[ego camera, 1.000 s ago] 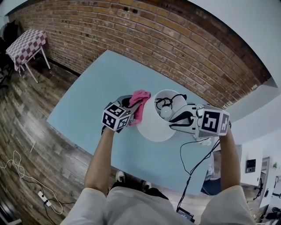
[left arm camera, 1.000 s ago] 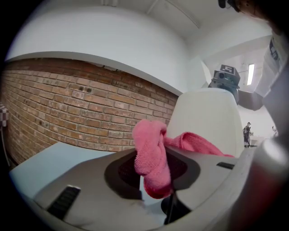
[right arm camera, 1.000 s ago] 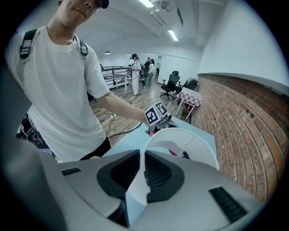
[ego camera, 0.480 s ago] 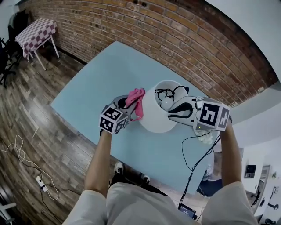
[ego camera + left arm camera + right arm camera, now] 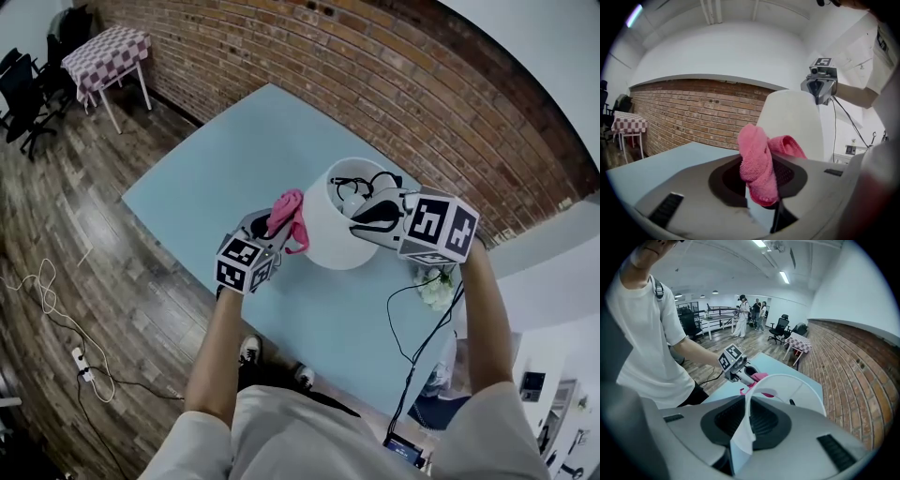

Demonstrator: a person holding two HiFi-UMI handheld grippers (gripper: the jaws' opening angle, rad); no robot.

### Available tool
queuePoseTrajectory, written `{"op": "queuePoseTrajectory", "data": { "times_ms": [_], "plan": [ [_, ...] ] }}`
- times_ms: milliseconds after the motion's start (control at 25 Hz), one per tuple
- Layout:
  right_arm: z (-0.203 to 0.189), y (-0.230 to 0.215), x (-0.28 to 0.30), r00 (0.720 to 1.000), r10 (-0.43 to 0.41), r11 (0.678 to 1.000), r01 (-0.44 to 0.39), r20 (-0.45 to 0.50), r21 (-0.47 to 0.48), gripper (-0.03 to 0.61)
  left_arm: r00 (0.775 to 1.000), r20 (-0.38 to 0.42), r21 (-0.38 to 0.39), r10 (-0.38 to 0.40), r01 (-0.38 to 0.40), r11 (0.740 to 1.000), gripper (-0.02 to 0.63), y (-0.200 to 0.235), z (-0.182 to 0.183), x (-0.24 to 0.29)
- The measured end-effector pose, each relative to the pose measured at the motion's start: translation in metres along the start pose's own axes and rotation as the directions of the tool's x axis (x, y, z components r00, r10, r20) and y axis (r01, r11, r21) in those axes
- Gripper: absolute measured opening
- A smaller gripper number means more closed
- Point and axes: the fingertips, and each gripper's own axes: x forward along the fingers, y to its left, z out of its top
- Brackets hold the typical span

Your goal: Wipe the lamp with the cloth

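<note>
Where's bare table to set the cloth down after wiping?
The table is bare from the lamp toward the brick wall, and along the near edge below it. Right of the lamp is crowded: cord, right hand-held gripper.

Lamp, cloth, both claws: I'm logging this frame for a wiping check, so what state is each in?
left claw, shut on the cloth.
cloth, bunched, held up beside the lamp's shade; contact unclear.
right claw, shut on the rim of the lamp's shade.
lamp, upright on the table, shade pinched at its rim.
</note>
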Motion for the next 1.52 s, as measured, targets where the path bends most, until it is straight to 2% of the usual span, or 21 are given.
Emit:
{"op": "queuePoseTrajectory", "data": {
  "times_ms": [440, 720, 960, 1520],
  "plan": [
    [0.007, 0.006, 0.005, 1.000, -0.008, 1.000, 0.008, -0.010, -0.024, 0.064, 0.990, 0.033, -0.028, 0.136, -0.135, 0.990, 0.124, -0.037, -0.015, -0.033],
    [0.013, 0.006, 0.011, 1.000, -0.018, 0.999, 0.017, -0.021, -0.034, 0.064, 0.984, 0.037, -0.036, 0.173, -0.172, 0.984, 0.124, -0.070, -0.024, -0.045],
    [0.017, 0.014, 0.017, 0.999, -0.002, 0.999, 0.000, -0.043, -0.050, 0.064, 0.986, 0.024, -0.016, 0.167, -0.167, 0.986, 0.123, -0.098, -0.030, -0.049],
    [0.021, 0.017, 0.020, 0.999, -0.032, 0.997, 0.028, -0.041, -0.077, 0.064, 0.999, -0.004, 0.064, 0.042, -0.041, 0.997, 0.117, -0.178, -0.014, 0.000]
  ]
}}
